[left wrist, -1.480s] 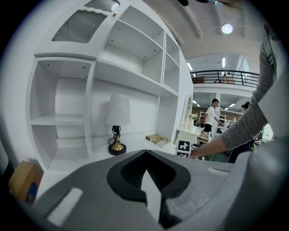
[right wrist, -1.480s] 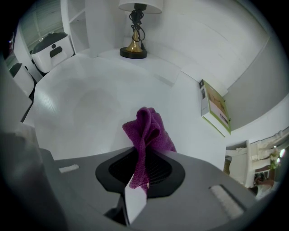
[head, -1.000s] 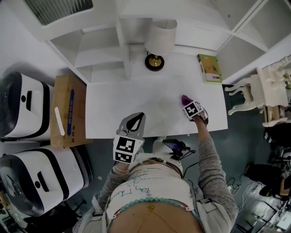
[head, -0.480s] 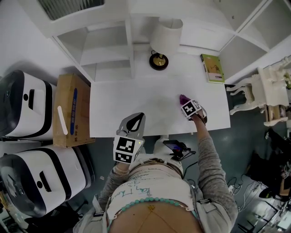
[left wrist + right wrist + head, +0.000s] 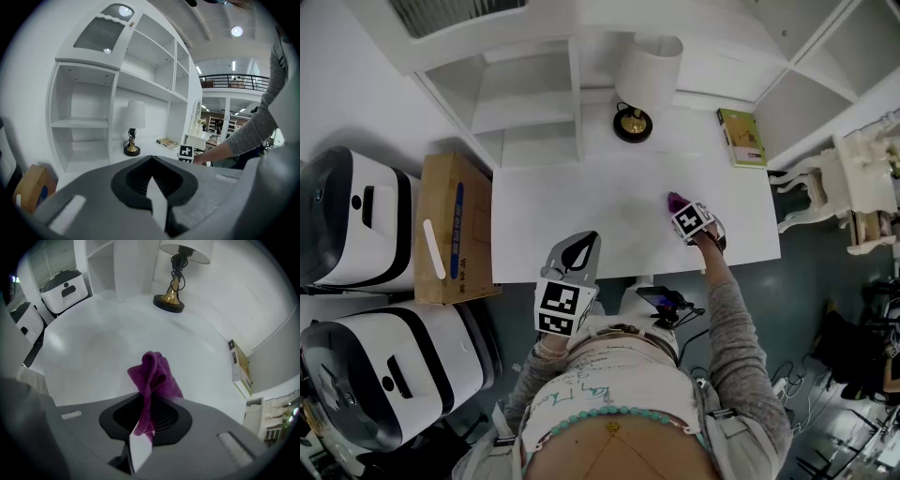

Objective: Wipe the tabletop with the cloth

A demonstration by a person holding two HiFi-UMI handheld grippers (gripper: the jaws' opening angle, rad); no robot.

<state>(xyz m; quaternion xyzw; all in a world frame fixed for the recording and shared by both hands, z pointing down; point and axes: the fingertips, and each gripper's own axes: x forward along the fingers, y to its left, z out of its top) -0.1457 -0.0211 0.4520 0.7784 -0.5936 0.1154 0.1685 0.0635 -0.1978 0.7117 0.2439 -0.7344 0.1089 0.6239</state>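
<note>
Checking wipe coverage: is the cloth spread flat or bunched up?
Bunched up: the purple cloth rises in crumpled folds, pinched in the right gripper.

Cloth [image 5: 152, 376]: purple terry, bunched into upright folds.
Cloth hold: lower end pinched between the closed jaws of the right gripper [image 5: 139, 442].
Cloth position: on the tabletop [image 5: 581, 211], right half, towards the front edge.
Tabletop finish: white, smooth.

Beyond the right gripper [image 5: 684, 212], a white shelving unit [image 5: 534, 103] stands against the white wall. A white-shaded lamp [image 5: 642, 80] sits before it. Well to the gripper's right, ornate white furniture [image 5: 862, 187] stands on dark teal floor [image 5: 806, 281]. Far to its left is a cardboard box [image 5: 450, 230].
</note>
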